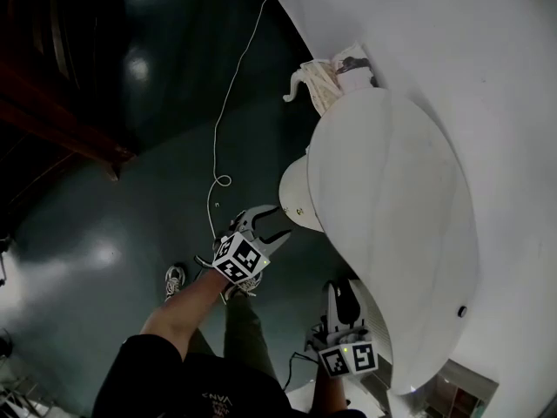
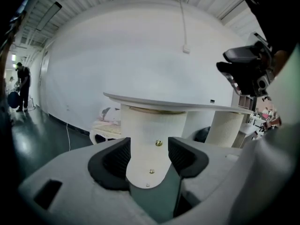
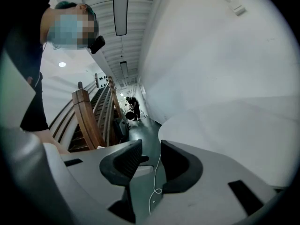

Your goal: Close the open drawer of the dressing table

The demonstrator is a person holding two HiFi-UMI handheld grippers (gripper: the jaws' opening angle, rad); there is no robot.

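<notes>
left gripper (image 1: 277, 222) (image 2: 149, 156), jaws spread, straddled the open drawer (image 1: 294, 195) (image 2: 147, 135) projecting from the dressing table (image 1: 392, 190) edge. right gripper (image 1: 344, 296) (image 3: 150, 161) was spread too, empty. closing seemingly not begun; next, probably a straight inward push.

place: large indoor hall | white wall (image 2: 140, 55) | glossy dark floor (image 1: 96, 233) | wooden staircase (image 3: 89, 118) | ceiling strip lights (image 3: 121, 8)
</notes>
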